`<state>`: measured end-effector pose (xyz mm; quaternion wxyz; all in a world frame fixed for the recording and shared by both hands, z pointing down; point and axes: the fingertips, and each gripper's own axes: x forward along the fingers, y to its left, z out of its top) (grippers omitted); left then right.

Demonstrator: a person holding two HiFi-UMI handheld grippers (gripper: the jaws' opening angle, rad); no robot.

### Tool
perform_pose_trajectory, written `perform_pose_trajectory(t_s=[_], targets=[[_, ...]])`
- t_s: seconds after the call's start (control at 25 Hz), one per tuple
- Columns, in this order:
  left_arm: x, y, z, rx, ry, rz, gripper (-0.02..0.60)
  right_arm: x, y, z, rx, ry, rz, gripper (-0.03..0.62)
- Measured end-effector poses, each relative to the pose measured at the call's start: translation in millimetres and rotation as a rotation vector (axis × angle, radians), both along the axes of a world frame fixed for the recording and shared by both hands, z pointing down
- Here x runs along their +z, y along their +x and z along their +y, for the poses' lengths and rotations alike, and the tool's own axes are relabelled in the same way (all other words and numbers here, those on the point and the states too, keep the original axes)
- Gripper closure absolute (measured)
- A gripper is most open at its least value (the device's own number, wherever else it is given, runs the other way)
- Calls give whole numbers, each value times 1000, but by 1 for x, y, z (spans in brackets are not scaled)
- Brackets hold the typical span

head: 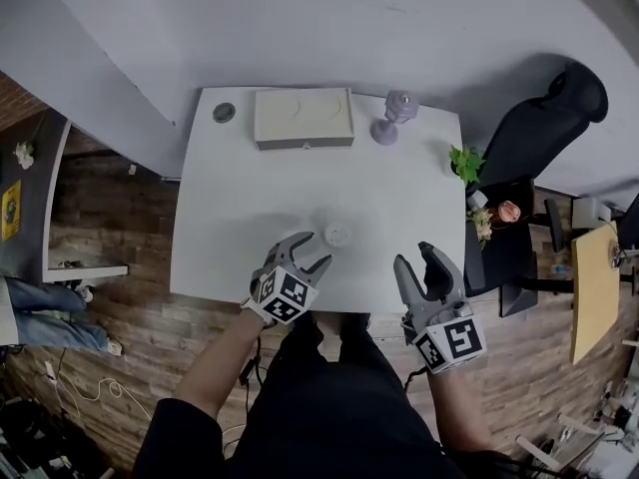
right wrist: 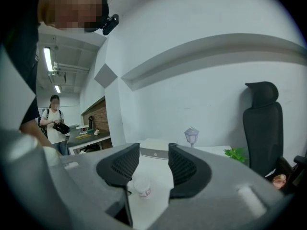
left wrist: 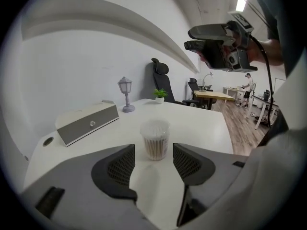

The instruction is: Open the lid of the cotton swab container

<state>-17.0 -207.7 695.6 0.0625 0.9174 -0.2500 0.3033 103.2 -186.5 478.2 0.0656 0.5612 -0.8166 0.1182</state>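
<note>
On white table (head: 250, 218), one lidded cotton swab container (head: 338, 236), one lantern (head: 394, 116), left claw (head: 312, 250), right claw (head: 413, 257), both spread apart

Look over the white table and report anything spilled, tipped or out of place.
Nothing stands out. The clear round cotton swab container stands upright with its lid on, and no swabs lie on the white table. The flat white box and the small pale purple lantern lamp sit at the back.

place: office, probably | evidence: black swivel chair (head: 547, 118); far desks (left wrist: 212, 95)
</note>
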Motion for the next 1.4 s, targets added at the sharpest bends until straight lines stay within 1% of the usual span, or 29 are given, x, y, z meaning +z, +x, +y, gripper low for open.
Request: perform_pose_trajectory(t_s=[0.16,0.24,0.44,0.56,0.72,0.96,1.16,1.4], targets=[[8,10,-7,75,7,-41,336,20,10,-17,-14,-34,-30,405],[14,14,-8,92,2,-63,336,31,14,-25,-17,-54,-46,405],[24,21,-12,72,-11,-85,331,51,18,-34,-30,-86,-77,405],[31,26,-13,81,-24,-103,314,56,21,-39,-35,-95,-86,405],[41,29,-14,98,-54,-131,313,57,26,-44,-36,-105,-87,405],[43,34,-16,97,-88,-106,313,53,33,-46,-23,-106,-101,410],[45,38,-19,64,-123,-76,313,54,38,-41,-11,-109,-121,410],[47,37,-14,-70,-144,-59,313,49,39,-33,0,-103,-128,411]])
